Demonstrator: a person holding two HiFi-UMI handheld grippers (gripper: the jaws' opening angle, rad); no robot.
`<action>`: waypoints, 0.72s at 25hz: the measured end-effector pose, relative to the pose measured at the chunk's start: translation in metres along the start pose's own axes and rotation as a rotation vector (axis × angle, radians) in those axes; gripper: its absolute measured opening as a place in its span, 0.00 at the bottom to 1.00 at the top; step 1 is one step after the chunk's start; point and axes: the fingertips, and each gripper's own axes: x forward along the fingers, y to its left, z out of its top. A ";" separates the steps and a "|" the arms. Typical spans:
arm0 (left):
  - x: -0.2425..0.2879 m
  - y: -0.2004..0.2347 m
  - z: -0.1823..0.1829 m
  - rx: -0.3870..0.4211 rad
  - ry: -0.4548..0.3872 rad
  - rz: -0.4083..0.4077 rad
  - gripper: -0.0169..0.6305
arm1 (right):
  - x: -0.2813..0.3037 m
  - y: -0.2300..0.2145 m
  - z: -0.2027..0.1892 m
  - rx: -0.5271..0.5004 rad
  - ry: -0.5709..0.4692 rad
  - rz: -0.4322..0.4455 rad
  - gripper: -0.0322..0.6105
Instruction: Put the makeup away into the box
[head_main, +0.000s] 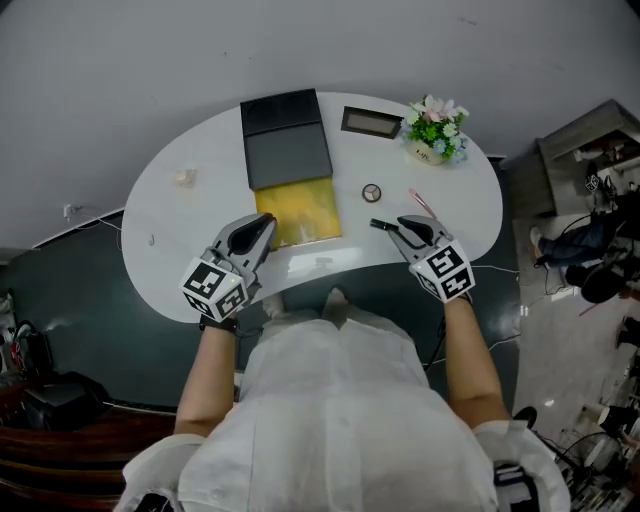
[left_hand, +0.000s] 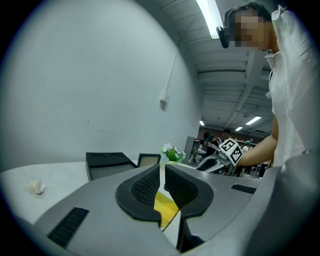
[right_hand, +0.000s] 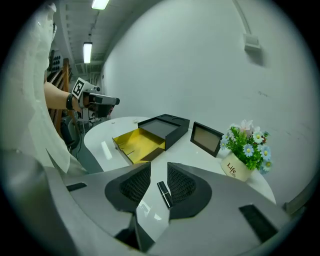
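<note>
- The white curved surface (head_main: 180, 235) carries everything; the person stands at its inward-curving edge.
- A black box (head_main: 285, 140) lies towards the far side, its yellow-lined drawer (head_main: 300, 212) pulled out towards the person and showing nothing inside.
- The left claw (head_main: 268, 222) hovers at the drawer's near left corner. Its jaws are almost together, with only a thin slit between them and nothing in it.
- The right claw (right_hand: 158, 175) tilts down at the surface, right of the drawer. Its jaws stand apart and grip nothing.
- A black-framed panel (head_main: 371, 122) stands just right of the box.
- A small pot of flowers (head_main: 436, 130) sits beside the panel.
- A black lipstick tube (right_hand: 164, 194) lies flat on the surface between the right claw's jaws, closer to the right-hand pad, outside the box.
- A small round case (head_main: 372, 193) rests between drawer and right claw.
- A thin pink stick (head_main: 422, 203) lies just beyond the right claw.
</note>
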 end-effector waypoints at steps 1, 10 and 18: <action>0.002 -0.001 -0.002 -0.001 0.005 -0.005 0.06 | 0.003 -0.001 -0.002 -0.011 0.016 0.008 0.18; 0.018 -0.007 -0.025 0.001 0.057 -0.037 0.12 | 0.033 0.002 -0.024 -0.119 0.150 0.068 0.19; 0.018 -0.003 -0.038 -0.017 0.080 -0.024 0.13 | 0.059 0.004 -0.045 -0.194 0.266 0.124 0.20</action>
